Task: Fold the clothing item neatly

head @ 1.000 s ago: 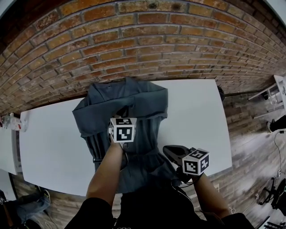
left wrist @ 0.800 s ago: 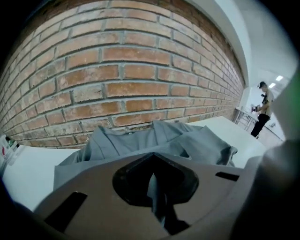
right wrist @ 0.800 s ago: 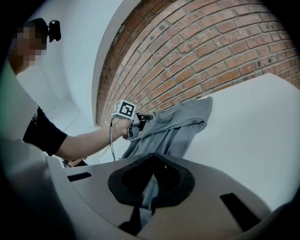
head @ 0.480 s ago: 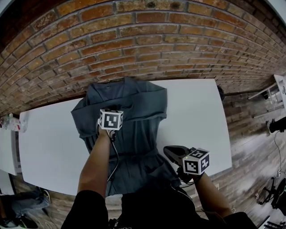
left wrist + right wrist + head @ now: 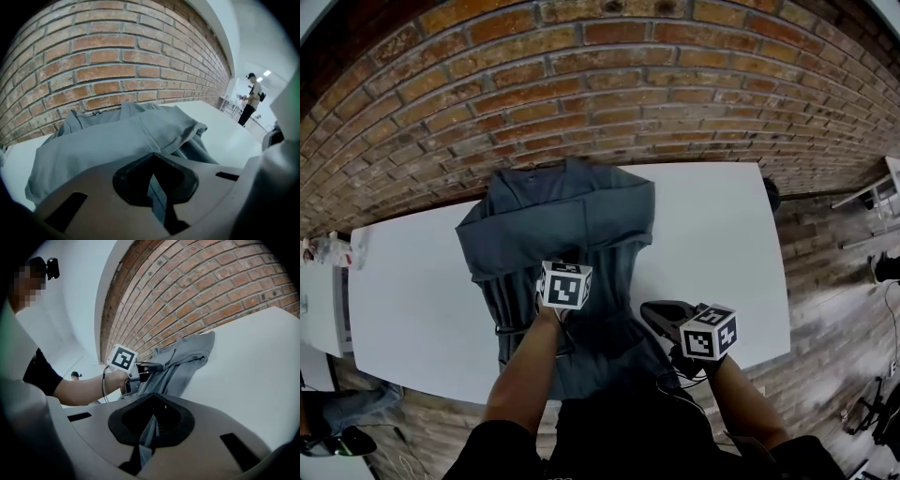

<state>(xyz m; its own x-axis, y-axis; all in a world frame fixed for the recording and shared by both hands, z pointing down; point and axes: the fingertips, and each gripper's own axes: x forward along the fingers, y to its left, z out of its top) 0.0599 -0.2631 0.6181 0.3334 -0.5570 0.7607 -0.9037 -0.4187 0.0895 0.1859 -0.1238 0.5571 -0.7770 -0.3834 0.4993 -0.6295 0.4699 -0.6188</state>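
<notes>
Looking down in the head view, we note the grey garment (image 5: 562, 216) lying on the white table (image 5: 712, 244), hem at the near edge. The left gripper (image 5: 569, 257) is over its middle and the right gripper (image 5: 652, 315) is at the hem.

Left gripper view: we see the jaws closed, pinching a thin fold of cloth.

Right gripper view: we see the jaws clamped on a strip of the hem.

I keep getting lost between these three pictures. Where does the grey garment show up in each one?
Head view: the grey garment lies on the white table, in the middle of the picture.
Left gripper view: it fills the middle, just beyond the jaws.
Right gripper view: it runs from the jaws up to the centre.
Shared landmark: the brick wall behind the table, seen in all three views.
</notes>
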